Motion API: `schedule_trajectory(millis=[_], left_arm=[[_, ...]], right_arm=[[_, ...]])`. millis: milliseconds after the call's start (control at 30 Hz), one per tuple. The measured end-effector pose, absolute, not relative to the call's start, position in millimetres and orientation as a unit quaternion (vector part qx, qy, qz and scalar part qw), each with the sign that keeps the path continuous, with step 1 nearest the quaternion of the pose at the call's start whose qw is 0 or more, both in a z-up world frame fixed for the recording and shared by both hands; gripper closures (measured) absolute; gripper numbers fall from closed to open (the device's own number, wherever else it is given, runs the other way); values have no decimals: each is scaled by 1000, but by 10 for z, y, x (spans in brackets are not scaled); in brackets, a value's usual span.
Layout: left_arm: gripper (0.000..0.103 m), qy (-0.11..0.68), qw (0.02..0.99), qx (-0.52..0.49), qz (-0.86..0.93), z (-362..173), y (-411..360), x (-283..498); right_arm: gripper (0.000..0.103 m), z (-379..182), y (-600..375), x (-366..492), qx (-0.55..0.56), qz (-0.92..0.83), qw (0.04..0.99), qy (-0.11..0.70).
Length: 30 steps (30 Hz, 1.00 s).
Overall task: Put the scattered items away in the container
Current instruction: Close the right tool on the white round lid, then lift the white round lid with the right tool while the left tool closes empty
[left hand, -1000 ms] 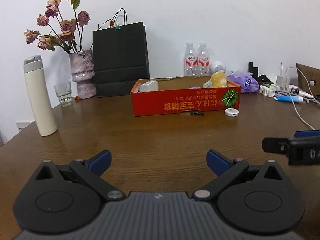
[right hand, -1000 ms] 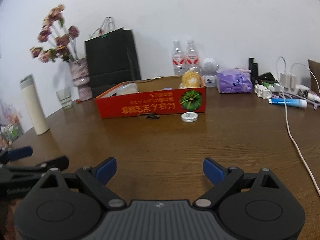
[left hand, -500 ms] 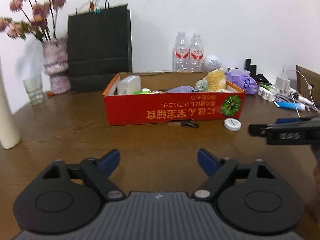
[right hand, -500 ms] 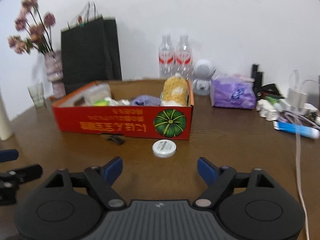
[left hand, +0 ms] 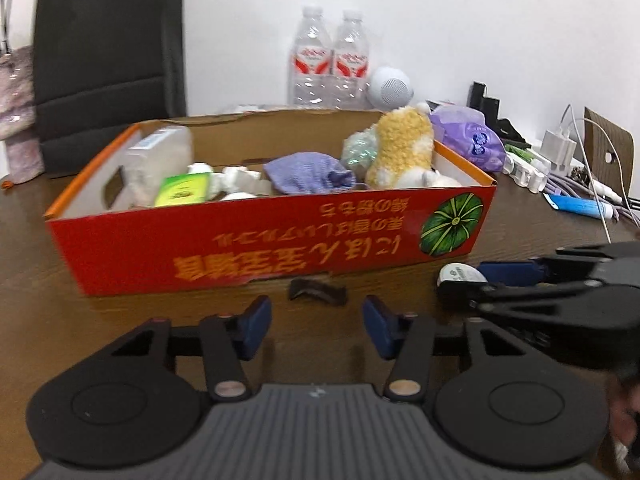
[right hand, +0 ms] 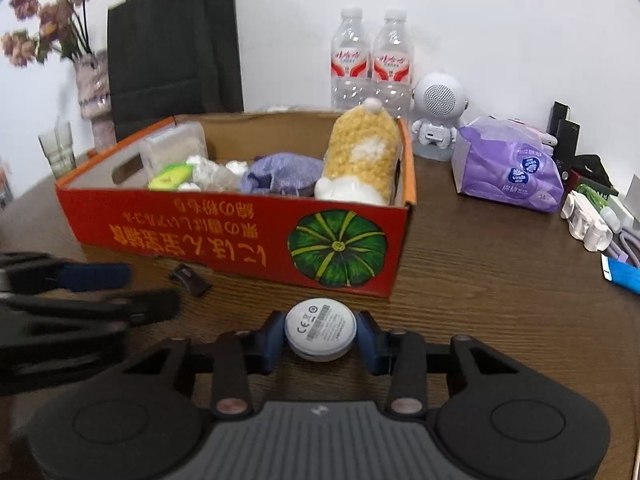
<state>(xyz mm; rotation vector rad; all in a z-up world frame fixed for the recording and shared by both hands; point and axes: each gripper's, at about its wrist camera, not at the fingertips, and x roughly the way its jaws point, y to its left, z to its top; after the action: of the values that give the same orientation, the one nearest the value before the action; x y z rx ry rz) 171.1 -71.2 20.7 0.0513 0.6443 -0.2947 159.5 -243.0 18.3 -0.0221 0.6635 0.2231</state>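
A red cardboard box (left hand: 280,240) (right hand: 224,236) with a pumpkin picture stands on the wooden table and holds a yellow plush toy (right hand: 362,160), a purple pouch (left hand: 306,172) and other items. A small black clip (left hand: 318,291) (right hand: 189,278) lies on the table in front of the box. My left gripper (left hand: 316,326) is open and empty, just short of the clip. My right gripper (right hand: 320,336) has its blue pads closed against a white round disc (right hand: 320,328) (left hand: 460,275) on the table, right of the clip.
Behind the box stand a black paper bag (right hand: 172,48), two water bottles (right hand: 372,68), a white robot speaker (right hand: 438,116) and a flower vase (right hand: 94,88). A purple tissue pack (right hand: 508,164), chargers, cables (left hand: 592,168) and a blue tube (left hand: 580,206) crowd the right side.
Both grippers moved forward toward the box front. The left gripper's jaws narrowed near the clip. The right gripper closed around the white disc.
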Motion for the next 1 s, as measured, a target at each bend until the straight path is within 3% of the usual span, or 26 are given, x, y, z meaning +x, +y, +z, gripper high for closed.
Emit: schedule_trajectory(millis=[100, 267, 400, 600, 633, 833, 900, 933, 967, 1000], left_arm=[[53, 317, 936, 37, -149, 176, -800, 1815], [66, 322, 935, 50, -139, 110, -867, 1910], [68, 325, 935, 54, -134, 121, -916, 1940], [90, 317, 940, 50, -114, 126, -918, 1896], [102, 317, 940, 51, -112, 122, -907, 1869], [102, 315, 941, 46, -114, 107, -832, 1633], [99, 313, 942, 27, -114, 127, -808, 1629], [86, 309, 945, 15, -110, 136, -804, 1655], [60, 310, 945, 8, -106, 144, -821, 1702], [48, 312, 944, 6, -106, 148, -857, 1751]], right_arm=[[65, 280, -2531, 1536, 19, 118, 945, 304], [65, 378, -2586, 1476, 40, 139, 949, 281], [65, 408, -2560, 1450, 31, 149, 947, 282], [65, 307, -2537, 1484, 29, 144, 942, 301], [65, 282, -2531, 1495, 29, 144, 941, 305], [65, 190, -2489, 1515, 26, 152, 935, 320], [65, 208, -2500, 1501, 30, 153, 935, 317], [65, 220, -2508, 1496, 31, 152, 936, 315], [65, 232, -2515, 1492, 33, 151, 937, 312], [65, 240, -2524, 1487, 33, 150, 938, 310]])
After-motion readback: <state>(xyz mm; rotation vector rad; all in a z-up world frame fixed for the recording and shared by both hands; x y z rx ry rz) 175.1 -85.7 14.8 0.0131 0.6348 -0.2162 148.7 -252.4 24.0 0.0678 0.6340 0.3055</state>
